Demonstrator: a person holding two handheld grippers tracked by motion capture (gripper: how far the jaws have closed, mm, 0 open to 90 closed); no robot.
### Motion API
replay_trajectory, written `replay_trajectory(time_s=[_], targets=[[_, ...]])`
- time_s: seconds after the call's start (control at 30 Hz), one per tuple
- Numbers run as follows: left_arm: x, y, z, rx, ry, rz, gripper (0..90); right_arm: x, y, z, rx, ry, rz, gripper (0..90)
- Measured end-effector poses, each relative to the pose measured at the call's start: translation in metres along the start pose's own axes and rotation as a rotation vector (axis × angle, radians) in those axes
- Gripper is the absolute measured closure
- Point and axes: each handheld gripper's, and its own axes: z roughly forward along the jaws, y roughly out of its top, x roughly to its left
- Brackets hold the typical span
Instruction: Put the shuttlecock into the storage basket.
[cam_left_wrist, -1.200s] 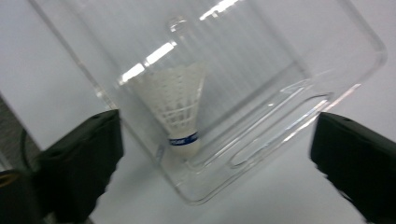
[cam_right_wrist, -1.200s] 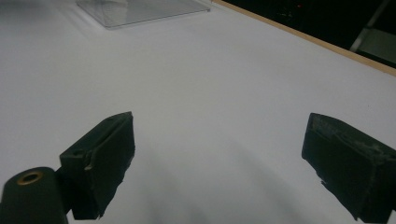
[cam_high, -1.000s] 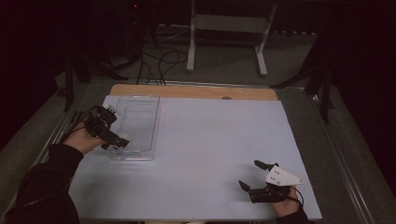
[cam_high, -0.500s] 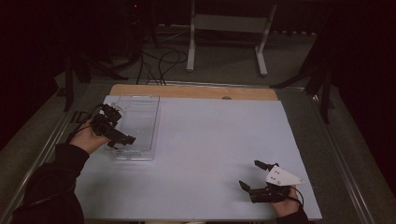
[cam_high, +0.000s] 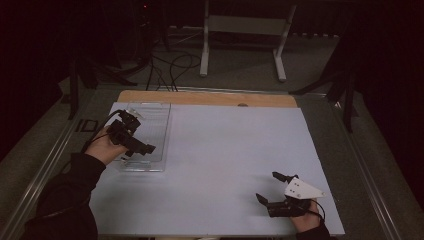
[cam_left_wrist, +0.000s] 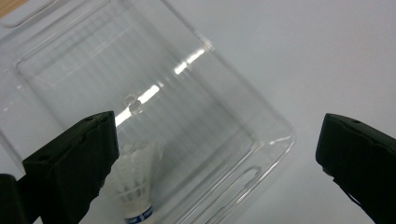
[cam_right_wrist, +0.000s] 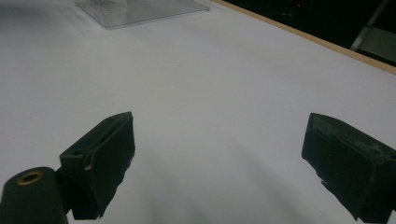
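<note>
A white metal stand (cam_high: 244, 35) stood on the floor beyond the table (cam_high: 210, 97), with black cables (cam_high: 170, 65) just left of it.

A clear plastic tray (cam_high: 150, 135), rectangular with rounded corners and a flat rim, lies open side up on the left part of the white worktop (cam_high: 225, 165), its long side running away from the person. Light streaks glint on its ribbed floor. Inside it, at the near end, lies a white shuttlecock (cam_left_wrist: 135, 186) with a feathered skirt and a blue band around its cork base.
</note>
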Motion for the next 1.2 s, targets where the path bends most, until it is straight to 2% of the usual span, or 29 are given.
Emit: replay_trajectory(time_s=[0.1,0.23,0.33,0.4,0.47,0.73,0.83,0.97,1.2], targets=[[-0.004,0.004,-0.001,-0.019,-0.016,0.003,0.0,0.000,0.000,0.000,0.000,-0.001,0.002,9.5],[-0.011,0.008,-0.003,-0.036,-0.011,0.026,0.0,0.000,0.000,0.001,0.001,0.000,0.002,9.4],[-0.016,0.011,-0.002,-0.049,-0.023,0.043,0.0,0.000,0.000,0.001,0.004,0.001,0.000,9.4],[-0.020,0.013,-0.001,-0.048,-0.033,0.050,0.0,0.000,0.000,0.001,0.001,0.002,0.001,9.5],[-0.023,0.015,0.001,-0.049,-0.019,0.066,0.0,0.000,0.000,0.001,0.000,0.000,0.001,9.4],[-0.039,0.021,0.009,-0.056,-0.014,0.121,0.0,0.000,0.000,0.000,0.001,0.003,0.000,9.4],[-0.043,0.023,0.010,-0.065,-0.017,0.128,0.0,0.000,0.000,0.000,0.000,0.003,0.001,9.5],[-0.049,0.023,0.011,-0.057,-0.023,0.151,0.0,0.000,0.000,0.000,0.000,0.006,0.002,9.4],[-0.060,0.022,0.016,-0.081,-0.053,0.183,0.0,0.000,0.000,0.000,0.003,0.004,0.000,9.4]])
